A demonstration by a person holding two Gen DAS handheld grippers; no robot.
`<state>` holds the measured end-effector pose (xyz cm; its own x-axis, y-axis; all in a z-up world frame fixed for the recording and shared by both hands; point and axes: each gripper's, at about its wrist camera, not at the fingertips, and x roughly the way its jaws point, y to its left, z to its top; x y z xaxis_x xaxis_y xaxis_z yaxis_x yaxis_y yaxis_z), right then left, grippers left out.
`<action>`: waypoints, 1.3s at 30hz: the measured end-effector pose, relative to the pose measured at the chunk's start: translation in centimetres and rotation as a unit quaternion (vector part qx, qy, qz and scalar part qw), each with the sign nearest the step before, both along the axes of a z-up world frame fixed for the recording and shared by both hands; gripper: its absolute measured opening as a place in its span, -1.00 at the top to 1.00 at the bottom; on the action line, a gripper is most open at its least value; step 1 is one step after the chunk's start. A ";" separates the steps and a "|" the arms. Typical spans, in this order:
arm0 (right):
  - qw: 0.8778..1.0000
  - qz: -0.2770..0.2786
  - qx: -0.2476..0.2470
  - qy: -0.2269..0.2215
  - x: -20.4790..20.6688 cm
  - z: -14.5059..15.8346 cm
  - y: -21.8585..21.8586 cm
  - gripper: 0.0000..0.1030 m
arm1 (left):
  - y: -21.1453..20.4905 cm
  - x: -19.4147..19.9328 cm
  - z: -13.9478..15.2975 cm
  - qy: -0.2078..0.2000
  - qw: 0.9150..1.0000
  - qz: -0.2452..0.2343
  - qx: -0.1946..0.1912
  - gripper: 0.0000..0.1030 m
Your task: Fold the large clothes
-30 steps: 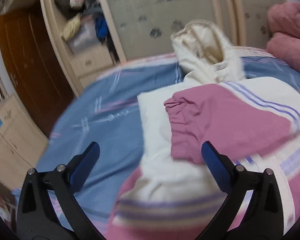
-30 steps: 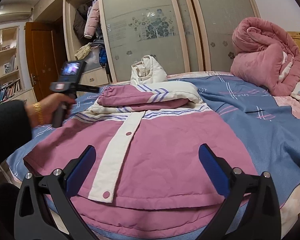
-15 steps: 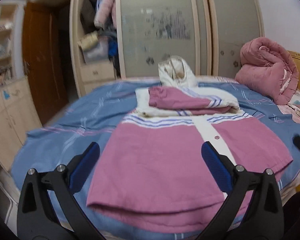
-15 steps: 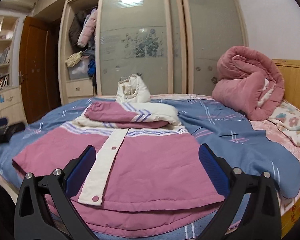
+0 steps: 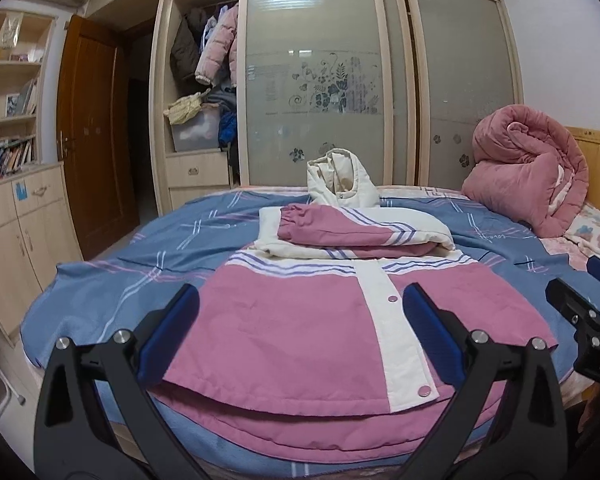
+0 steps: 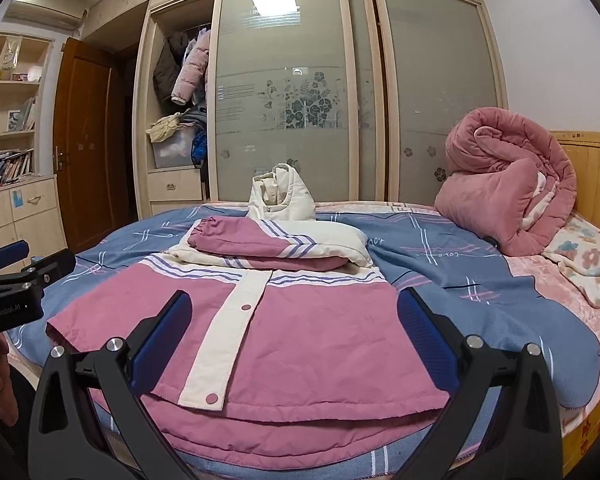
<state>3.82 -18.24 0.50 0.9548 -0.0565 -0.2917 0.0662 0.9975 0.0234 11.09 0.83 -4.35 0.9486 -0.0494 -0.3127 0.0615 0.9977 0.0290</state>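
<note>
A pink and white hooded jacket lies front up on the bed, hem toward me. Both sleeves are folded across its chest, and the white hood stands at the far end. My left gripper is open and empty, just short of the hem on the jacket's left half. My right gripper is open and empty at the hem, right of the white button placket. Each gripper shows at the edge of the other's view.
The bed has a blue plaid sheet. A rolled pink quilt lies by the wooden headboard at right. A sliding-door wardrobe stands behind the bed; cabinets and a door are at left.
My left gripper has pulled back from the folded sleeves at the chest to the hem end of the bed. My right gripper has drawn back and levelled. Both stayed open.
</note>
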 end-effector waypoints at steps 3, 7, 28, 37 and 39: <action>1.000 0.001 0.004 0.006 0.0 -0.2 -0.4 -0.97 | 0.0 0.3 -0.3 0.013 1.000 0.000 -0.003 -0.96; 1.000 0.000 0.007 0.006 -0.1 -0.2 -0.4 -0.97 | 0.0 0.6 -0.4 0.020 1.000 0.000 0.001 -0.96; 1.000 0.005 0.004 0.012 0.3 -0.5 0.4 -0.97 | -0.1 0.8 -0.8 0.036 0.999 -0.004 0.006 -0.96; 1.000 0.007 0.006 0.017 0.7 -0.8 0.3 -0.97 | -0.2 1.2 -1.1 0.045 0.999 -0.007 0.005 -0.96; 1.000 0.007 0.006 0.018 0.7 -0.9 0.4 -0.97 | -0.2 1.2 -1.2 0.046 0.999 -0.008 0.005 -0.96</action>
